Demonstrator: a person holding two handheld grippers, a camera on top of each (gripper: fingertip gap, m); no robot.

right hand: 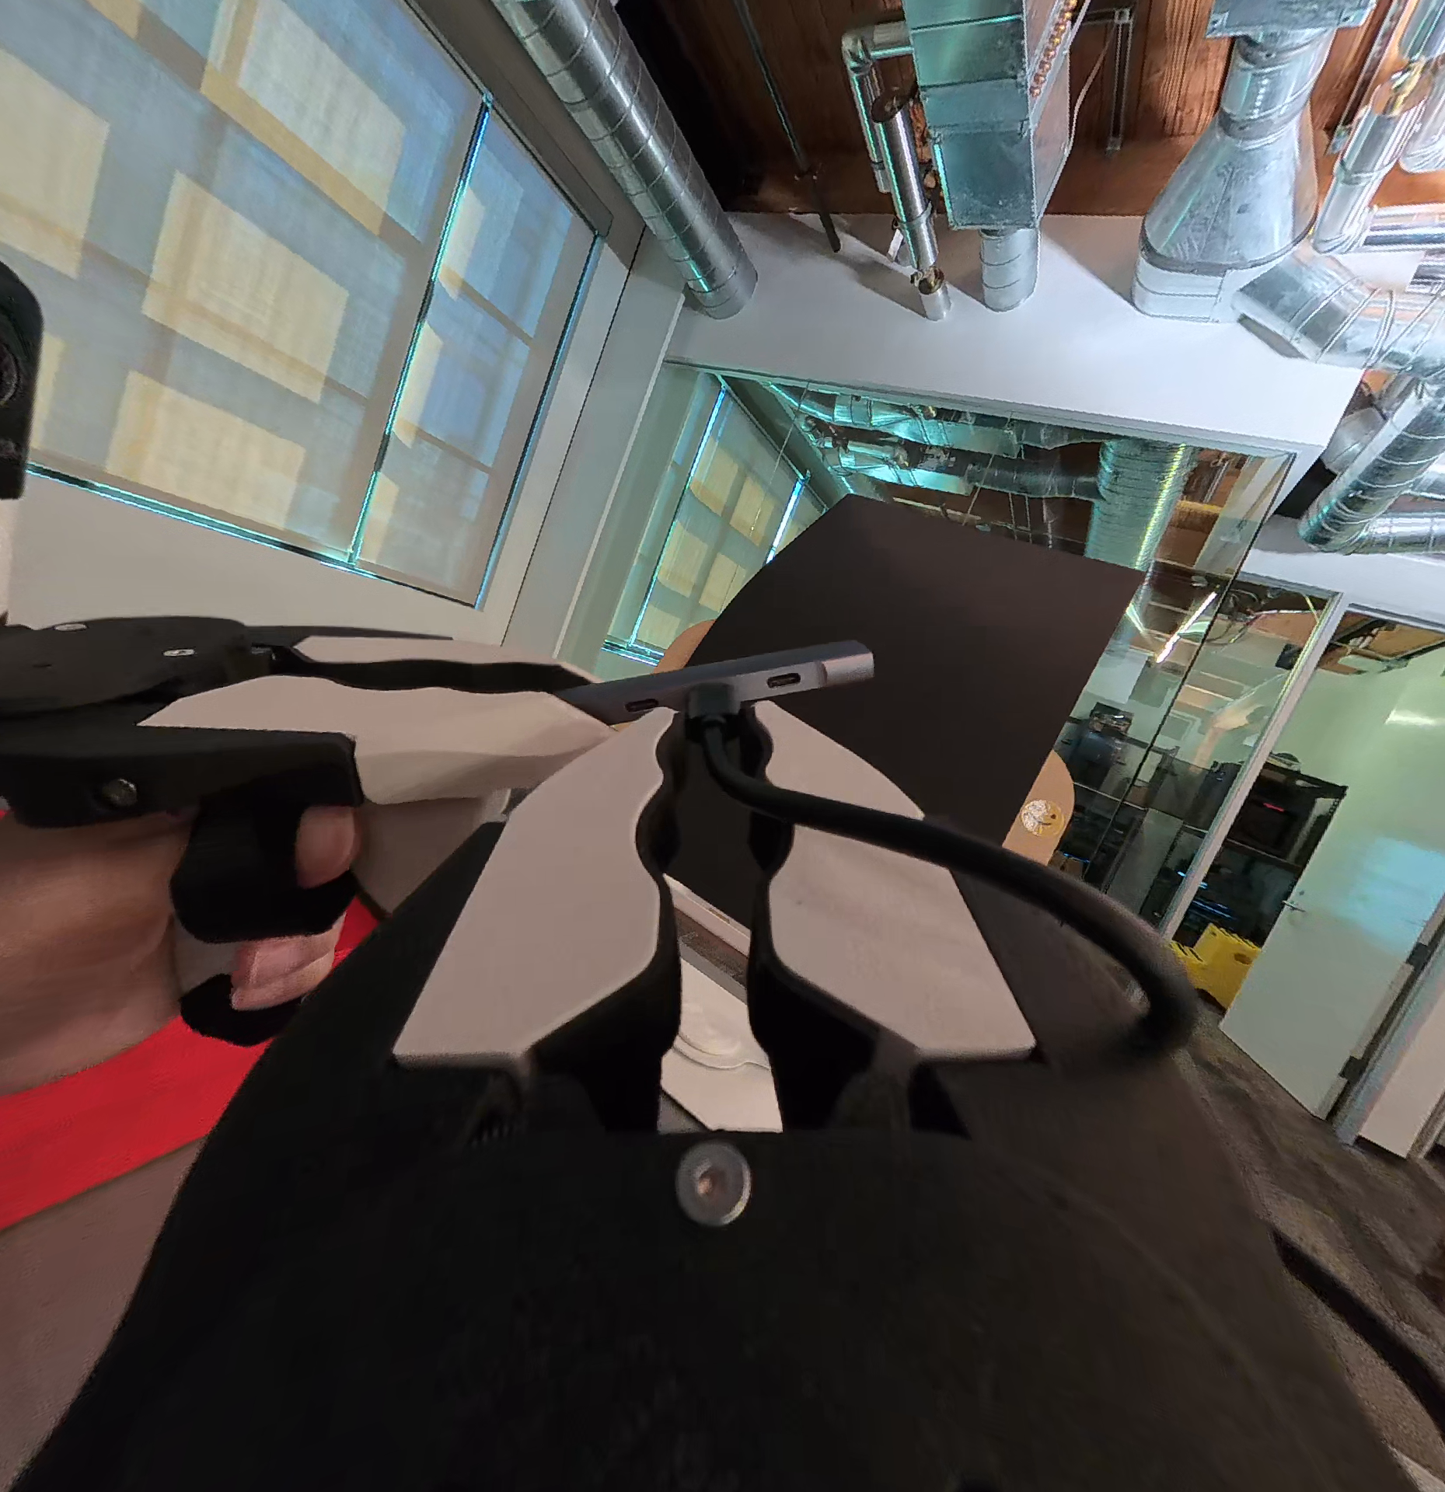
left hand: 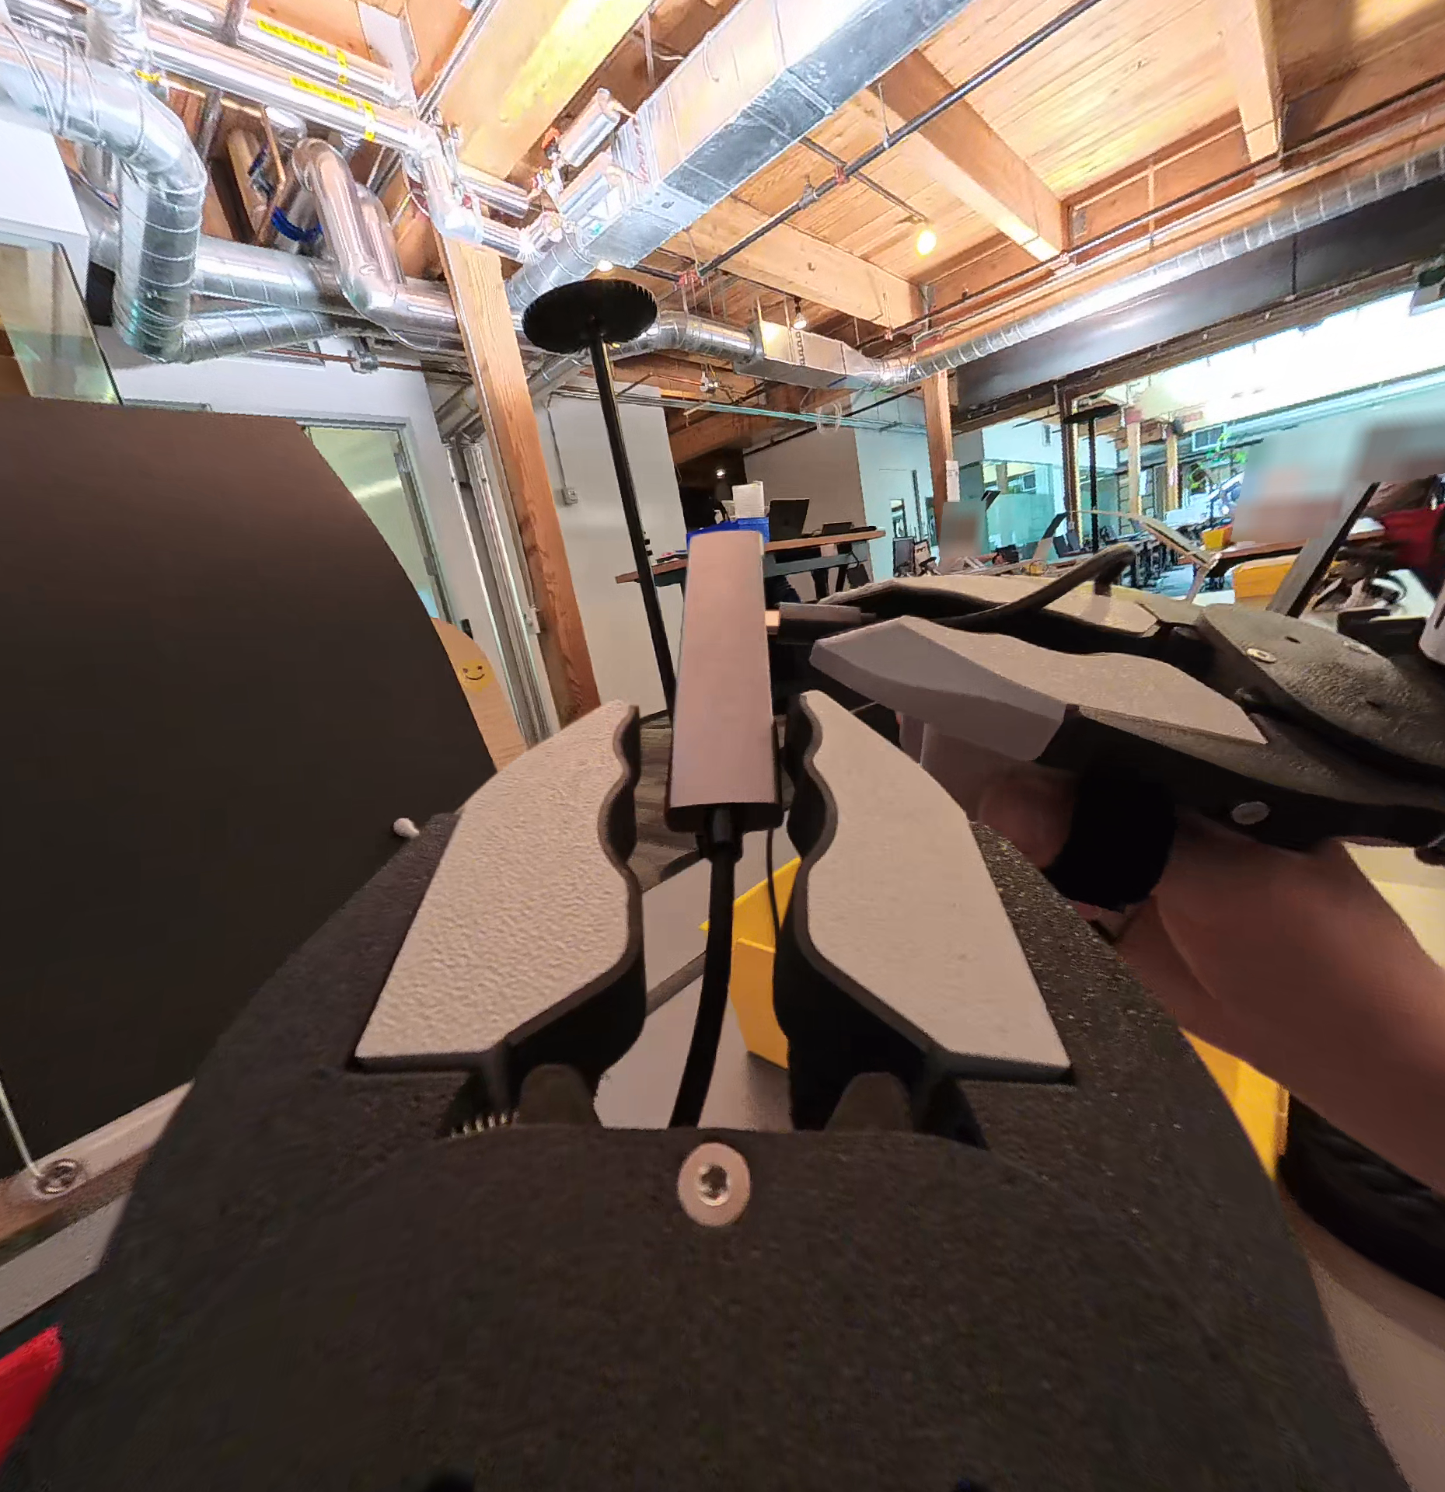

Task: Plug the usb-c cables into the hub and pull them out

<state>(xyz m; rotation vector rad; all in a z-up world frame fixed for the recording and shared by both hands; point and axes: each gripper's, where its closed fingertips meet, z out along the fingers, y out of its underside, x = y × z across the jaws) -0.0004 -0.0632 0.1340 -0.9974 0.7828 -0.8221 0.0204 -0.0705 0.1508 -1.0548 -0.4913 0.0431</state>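
My left gripper [left hand: 715,727] is shut on a slim grey hub [left hand: 719,670], which stands up between its fingers. The hub's own black lead [left hand: 715,953] hangs down from its near end. In the right wrist view the hub [right hand: 816,674] lies crosswise, held at its left end by the left gripper [right hand: 590,698]. My right gripper [right hand: 711,739] is shut on a black USB-C plug [right hand: 707,698] seated in the hub's middle port. An empty port shows on each side. Its cable [right hand: 945,848] loops off right. The right gripper also shows in the left wrist view [left hand: 800,634], coming in from the right.
Both grippers are held up in the air, with ceiling ducts behind them. A large black board [left hand: 178,686] stands to the left and shows behind the hub [right hand: 945,646]. A yellow bin [left hand: 755,961] sits below. A black lamp pole [left hand: 622,484] rises behind. A person's hand [left hand: 1268,969] holds the right gripper. The tips of both grippers are at nearly the same place.
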